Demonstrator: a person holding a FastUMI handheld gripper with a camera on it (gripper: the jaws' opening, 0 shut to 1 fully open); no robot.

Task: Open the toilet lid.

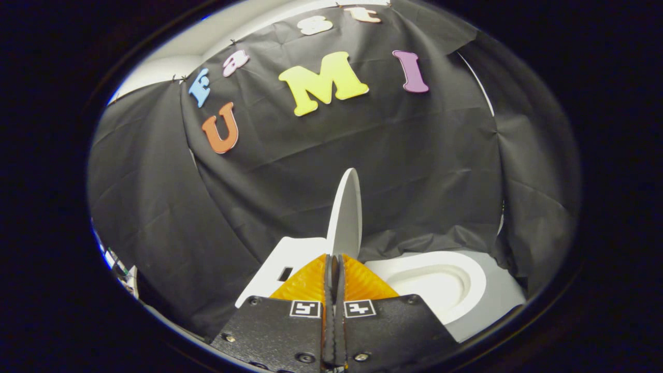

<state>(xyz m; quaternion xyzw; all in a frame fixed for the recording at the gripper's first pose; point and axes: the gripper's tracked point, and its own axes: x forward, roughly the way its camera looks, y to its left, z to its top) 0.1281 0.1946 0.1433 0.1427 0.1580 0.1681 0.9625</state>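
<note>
Clearly raised: toilet lid point(346, 215) standing upright, seen edge-on as a thin white blade rising just ahead of the fingertips, its lower edge dipping behind them. Gripper point(334, 259) with fingers point(328, 290) drawn almost together, a narrow dark slit left between; lower rim of the lid apparently caught in that slit, though cannot tell for sure whether both fingers press on it, since the contact point hides behind the tips. Ribbed pads flaring outward on either side of the slit, with two small square markers point(305, 309) on the housing below. Toilet bowl point(440, 282) lying open on the right side of the fingers, white seat rim curving round a shallow hollow, uncovered. White tank block point(282, 267) on the left side of the fingers, behind the hinge line of the lid, with a small dark rectangular slot in its face. Pale platform point(497, 305) under the toilet, showing past the bowl's far rim. Black cloth wall point(414, 171) draped close behind the toilet, creased and folded, pooling near the base beside the lid.
</note>
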